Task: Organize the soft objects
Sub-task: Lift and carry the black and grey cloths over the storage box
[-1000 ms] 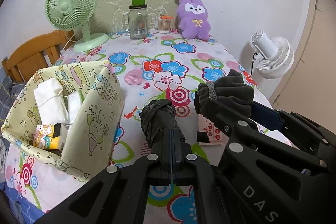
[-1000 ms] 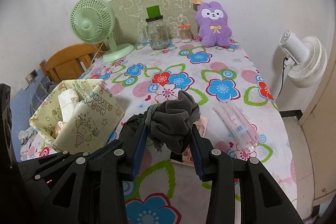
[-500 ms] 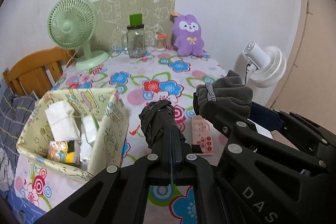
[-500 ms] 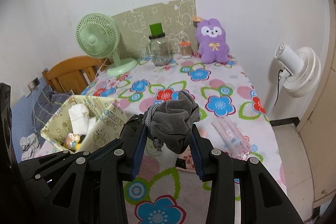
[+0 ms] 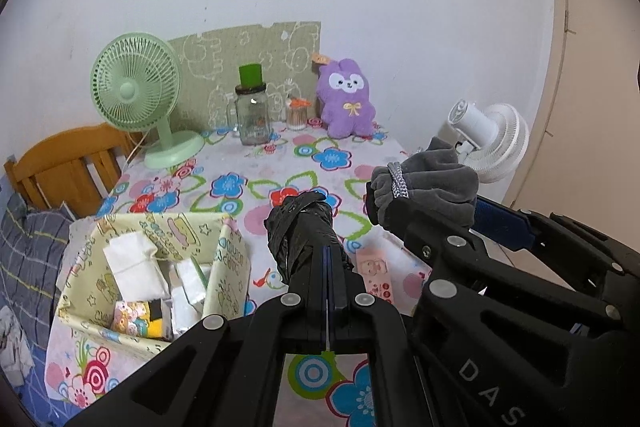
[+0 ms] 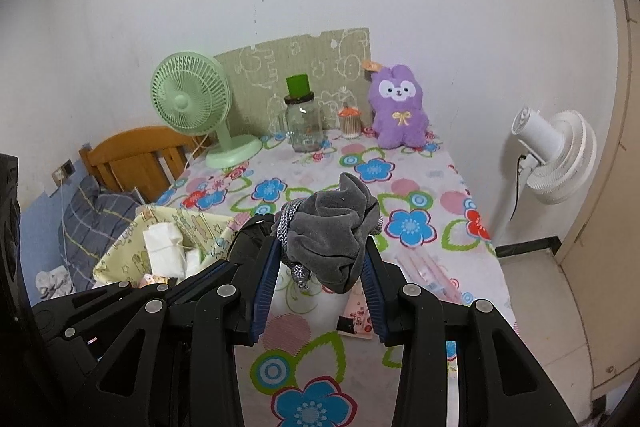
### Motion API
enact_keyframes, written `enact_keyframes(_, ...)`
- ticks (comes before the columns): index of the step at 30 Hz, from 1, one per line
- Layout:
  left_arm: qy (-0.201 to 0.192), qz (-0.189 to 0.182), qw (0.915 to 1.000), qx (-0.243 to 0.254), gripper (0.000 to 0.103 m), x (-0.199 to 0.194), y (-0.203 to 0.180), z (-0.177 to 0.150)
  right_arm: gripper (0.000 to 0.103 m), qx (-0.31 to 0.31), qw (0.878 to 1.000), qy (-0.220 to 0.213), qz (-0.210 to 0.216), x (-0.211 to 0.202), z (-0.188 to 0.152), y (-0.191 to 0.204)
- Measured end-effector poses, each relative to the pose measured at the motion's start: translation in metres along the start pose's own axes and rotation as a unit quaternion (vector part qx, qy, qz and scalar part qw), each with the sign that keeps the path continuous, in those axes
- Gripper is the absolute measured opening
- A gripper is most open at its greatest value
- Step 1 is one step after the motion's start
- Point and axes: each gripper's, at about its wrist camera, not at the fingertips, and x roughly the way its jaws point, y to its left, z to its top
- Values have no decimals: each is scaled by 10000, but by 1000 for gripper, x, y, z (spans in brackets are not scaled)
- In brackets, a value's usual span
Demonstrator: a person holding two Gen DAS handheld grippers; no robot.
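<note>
Left gripper (image 5: 326, 255) jaws fully together, pinching a black crumpled plastic wrap (image 5: 301, 231) that bunches out past the tips. Right gripper (image 6: 320, 259) partly spread, pads clamped on a grey velvet pouch (image 6: 334, 231) with a silver braided cord (image 6: 285, 223) hanging at its left pad. Both held side by side above the floral tablecloth (image 6: 408, 223), right tongs just right of the left ones.

Below and left of the left tongs: yellow cartoon-print paper box (image 5: 92, 255), open top, white tissue packs (image 5: 132, 267) and small colourful packets inside. Under the tongs, flat on the cloth: pink sticker card (image 5: 374, 277). Right of the right tongs, lying on the cloth: clear pink-tinted tube (image 6: 424, 263).

Far side, by the wall: green desk fan (image 5: 134, 91) left, glass jar (image 5: 252, 119) with green top centre, small cotton-swab pot (image 5: 297, 113), purple plush bunny (image 5: 348, 99) right, green card backing behind. Off the table right: white fan (image 6: 556, 155). Far left: wooden chair (image 5: 64, 163).
</note>
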Motion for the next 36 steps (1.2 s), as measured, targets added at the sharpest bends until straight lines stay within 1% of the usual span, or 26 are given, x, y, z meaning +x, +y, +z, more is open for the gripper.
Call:
enact_keyframes(9, -173, 4, 9998, 48, 0, -12, 9, 7, 44, -68, 9999, -131, -32, -9, 9, 12)
enact_keyframes(17, -270, 114, 9996, 54, 0, -17, 26, 10, 44, -125, 9998, -153, 69, -6, 16, 28)
enact_keyframes(26, -377, 308, 9988, 2, 0, -22, 51, 13, 44, -206, 9994, -140, 232, 4, 22, 52)
enact_keyframes(36, -368, 577, 9976, -122, 0, -22, 83, 13, 44, -363, 9983, -85, 442, 21, 27, 82)
